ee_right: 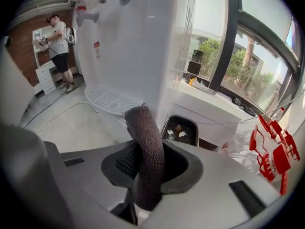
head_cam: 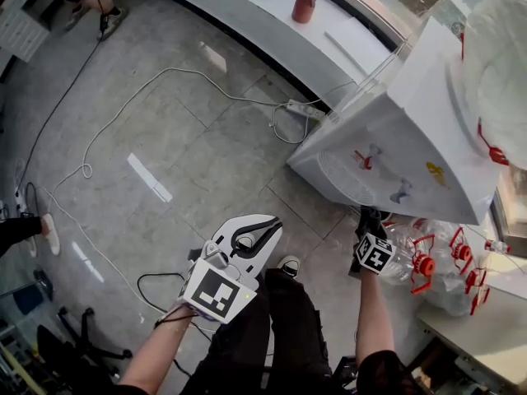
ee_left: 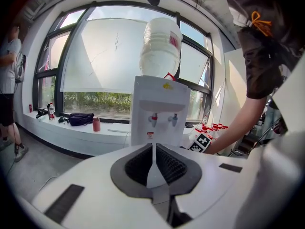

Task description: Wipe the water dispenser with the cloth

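Observation:
The white water dispenser [head_cam: 412,155] stands at the right with a large bottle [head_cam: 494,56] on top. My right gripper [head_cam: 369,219] is low by its base, at the front right corner, shut on a dark brown cloth [ee_right: 145,151]. In the right gripper view the cloth rises from the jaws close to the dispenser's side wall [ee_right: 138,46], with the drip tray [ee_right: 112,99] just beyond. My left gripper [head_cam: 268,227] hangs back over the floor, shut and holding nothing. From it the dispenser [ee_left: 159,111] and its two taps show straight ahead.
Empty bottles with red handles [head_cam: 428,262] lie right of the dispenser. A black bin [ee_right: 180,129] sits behind it. Cables and a power strip [head_cam: 300,109] run over the tiled floor. A red cup [head_cam: 304,6] stands on the window ledge. A person [ee_right: 59,46] stands far left.

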Available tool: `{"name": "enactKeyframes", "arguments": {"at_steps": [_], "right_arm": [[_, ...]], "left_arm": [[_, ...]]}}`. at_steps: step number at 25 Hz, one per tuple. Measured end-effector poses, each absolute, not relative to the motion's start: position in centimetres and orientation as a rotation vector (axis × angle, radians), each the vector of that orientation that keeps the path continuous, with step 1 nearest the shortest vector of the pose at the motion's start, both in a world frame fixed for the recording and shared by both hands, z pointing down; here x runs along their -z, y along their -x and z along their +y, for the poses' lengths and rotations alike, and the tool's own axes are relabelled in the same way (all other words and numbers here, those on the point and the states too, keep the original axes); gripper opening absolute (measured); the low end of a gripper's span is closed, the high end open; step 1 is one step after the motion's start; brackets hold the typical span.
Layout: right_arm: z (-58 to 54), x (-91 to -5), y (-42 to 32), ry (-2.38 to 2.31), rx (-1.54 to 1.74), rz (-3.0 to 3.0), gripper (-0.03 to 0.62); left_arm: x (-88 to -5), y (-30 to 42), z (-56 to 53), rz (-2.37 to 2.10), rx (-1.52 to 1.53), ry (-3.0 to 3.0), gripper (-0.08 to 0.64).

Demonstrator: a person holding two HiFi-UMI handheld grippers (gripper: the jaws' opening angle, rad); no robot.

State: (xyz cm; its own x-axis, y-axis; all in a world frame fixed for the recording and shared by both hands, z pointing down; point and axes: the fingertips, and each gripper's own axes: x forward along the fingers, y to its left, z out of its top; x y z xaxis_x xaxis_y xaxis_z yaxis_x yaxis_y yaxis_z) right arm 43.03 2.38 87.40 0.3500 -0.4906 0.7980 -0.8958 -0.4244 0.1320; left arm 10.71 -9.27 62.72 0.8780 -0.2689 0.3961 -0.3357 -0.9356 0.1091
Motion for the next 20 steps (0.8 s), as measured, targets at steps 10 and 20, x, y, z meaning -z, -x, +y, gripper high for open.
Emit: {"name": "enactKeyframes", "arguments": {"at_steps": [10,20], "right_arm": [[0.7,-73.8,-33.9,-1.949,-0.921,-1.585,0.110],[-1.1,-55.5,-27.8,-2.080,-0.890,-1.803,0.110]], "left_arm": [[-53.5,-12.6,-8.7,-0.408,-0.530,-2.882,0.029],[-44.1,-12.2,-10.2,-0.370,-0.485,-2.917,0.029]]}}
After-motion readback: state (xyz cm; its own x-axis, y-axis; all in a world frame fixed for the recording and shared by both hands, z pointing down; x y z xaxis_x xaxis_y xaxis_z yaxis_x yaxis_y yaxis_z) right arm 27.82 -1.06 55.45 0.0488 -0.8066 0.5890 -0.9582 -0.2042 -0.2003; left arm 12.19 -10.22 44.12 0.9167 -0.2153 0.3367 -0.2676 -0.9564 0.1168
